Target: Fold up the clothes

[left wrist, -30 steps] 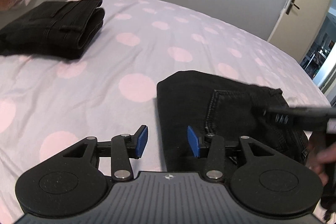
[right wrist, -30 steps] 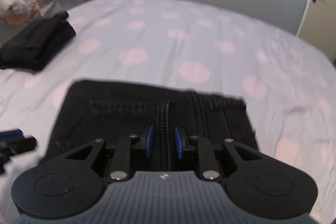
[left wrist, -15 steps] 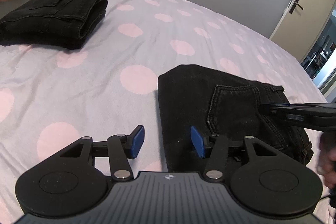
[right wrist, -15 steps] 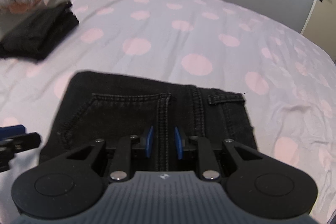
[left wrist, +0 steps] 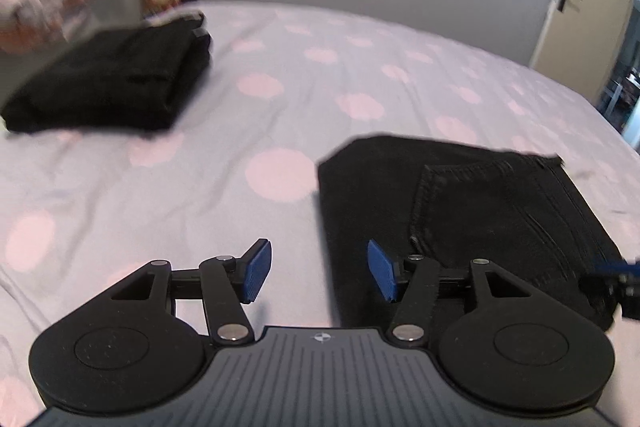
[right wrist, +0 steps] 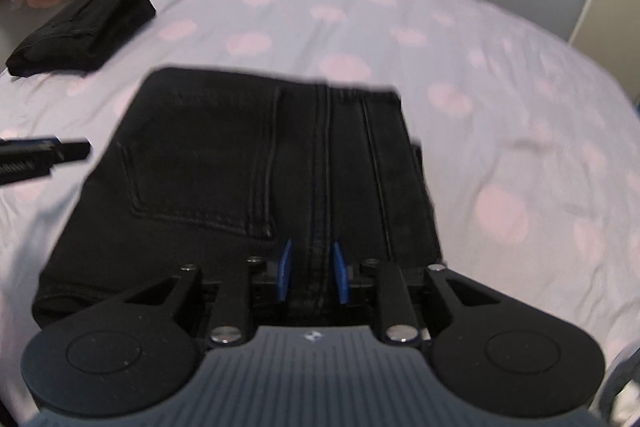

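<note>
The right hand-held gripper has its jaws drawn close together over the near edge of the folded black jeans, with the centre seam running straight out between the blue pads; the denim seems pinched there, though whether the pads really press it I cannot tell. The left hand-held gripper stands wide apart and empty, and its jaws have just been opening, with nothing between them but the bed sheet; the left edge of the jeans lies just under its right-hand pad.

Out beyond both, well apart on the far left of the bed, a second folded black garment lies as a finished bundle.

By my judgement this pair is folded into a compact rectangle already. What looks left is moving it to the other bundle, or one last fold.
</note>
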A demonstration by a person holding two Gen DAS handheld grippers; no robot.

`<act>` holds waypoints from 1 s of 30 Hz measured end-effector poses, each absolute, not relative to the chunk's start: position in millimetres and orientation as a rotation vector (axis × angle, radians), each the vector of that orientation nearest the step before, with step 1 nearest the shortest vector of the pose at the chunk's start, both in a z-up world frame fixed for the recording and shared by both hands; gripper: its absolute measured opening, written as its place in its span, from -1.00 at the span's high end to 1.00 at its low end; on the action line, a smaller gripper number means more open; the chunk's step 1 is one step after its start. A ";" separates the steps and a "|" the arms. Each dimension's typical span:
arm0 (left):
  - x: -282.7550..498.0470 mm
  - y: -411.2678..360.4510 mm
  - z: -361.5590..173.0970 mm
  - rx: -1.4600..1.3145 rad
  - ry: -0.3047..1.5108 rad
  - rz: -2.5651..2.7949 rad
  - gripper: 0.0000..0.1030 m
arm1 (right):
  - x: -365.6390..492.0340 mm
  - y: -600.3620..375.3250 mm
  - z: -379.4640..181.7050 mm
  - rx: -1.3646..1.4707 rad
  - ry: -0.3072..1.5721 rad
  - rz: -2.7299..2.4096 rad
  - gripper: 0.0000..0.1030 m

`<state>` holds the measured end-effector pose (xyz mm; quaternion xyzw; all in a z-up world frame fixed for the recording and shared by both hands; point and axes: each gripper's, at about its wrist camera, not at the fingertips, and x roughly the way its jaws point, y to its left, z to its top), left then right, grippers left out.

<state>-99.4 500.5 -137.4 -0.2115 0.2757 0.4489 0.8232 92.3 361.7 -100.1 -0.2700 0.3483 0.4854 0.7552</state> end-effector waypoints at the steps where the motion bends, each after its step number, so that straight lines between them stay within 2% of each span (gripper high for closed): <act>1: -100.4 499.9 -137.8 -0.445 0.563 0.971 -0.25 | 93.4 360.2 -106.1 -0.587 0.769 1.053 0.52; 6: -110.5 507.4 -136.6 -0.507 0.509 0.922 -0.28 | 85.5 362.7 -110.2 -0.636 0.726 1.055 0.48; 12: -123.5 527.3 -137.6 -0.670 0.564 0.861 -0.35 | 100.0 353.7 -95.3 -0.580 0.786 1.086 0.47; 13: -125.3 530.4 -139.0 -0.702 0.565 0.857 -0.35 | 105.1 350.0 -89.0 -0.557 0.795 1.094 0.44; 14: -127.1 533.6 -140.9 -0.737 0.558 0.850 -0.35 | 111.4 345.9 -82.8 -0.536 0.800 1.097 0.27; 16: -129.0 538.3 -146.3 -0.806 0.556 0.830 -0.37 | 130.2 338.0 -73.3 -0.483 0.821 1.103 0.06; 18: -129.0 542.9 -153.2 -0.881 0.568 0.801 -0.43 | 151.9 329.2 -66.0 -0.419 0.848 1.105 0.06; 20: -128.9 545.2 -159.5 -0.945 0.574 0.792 -0.43 | 179.1 318.3 -64.9 -0.323 0.896 1.078 -0.11; 24: -128.0 547.7 -164.8 -0.995 0.564 0.794 -0.43 | 230.8 300.0 -85.9 -0.056 1.083 1.052 -0.15; 28: -122.8 548.6 -167.7 -0.994 0.563 0.807 -0.45 | 256.7 293.9 -116.8 0.098 1.180 1.074 -0.18; 30: -121.0 550.2 -169.6 -0.998 0.567 0.806 -0.48 | 265.1 294.1 -132.2 0.165 1.229 1.108 -0.30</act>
